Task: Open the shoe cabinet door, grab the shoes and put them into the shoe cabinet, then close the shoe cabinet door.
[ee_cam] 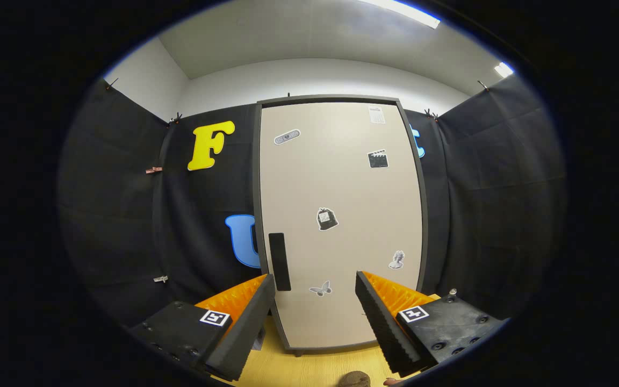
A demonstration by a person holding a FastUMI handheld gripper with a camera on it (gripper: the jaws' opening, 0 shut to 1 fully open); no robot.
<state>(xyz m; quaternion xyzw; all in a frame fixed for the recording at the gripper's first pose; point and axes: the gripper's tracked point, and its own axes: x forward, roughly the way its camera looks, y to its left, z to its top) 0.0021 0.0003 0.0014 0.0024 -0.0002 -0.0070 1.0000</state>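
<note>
A beige shoe cabinet door with a dark grey frame, a black handle and small black-and-white stickers stands on a pale yellow wood-grain floor, before black cloth walls.

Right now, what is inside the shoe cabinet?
Unknown: the cabinet door is shut and covers the inside. Only stickers and a dark handle show on its front. The gripper is open, its fingers ahead of the door.

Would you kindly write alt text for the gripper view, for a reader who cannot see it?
A closed shoe cabinet door, pale with small stickers and a dark handle by its left edge, stands beyond the open gripper. The cabinet stands on a wooden floor against black cloth walls.
</note>
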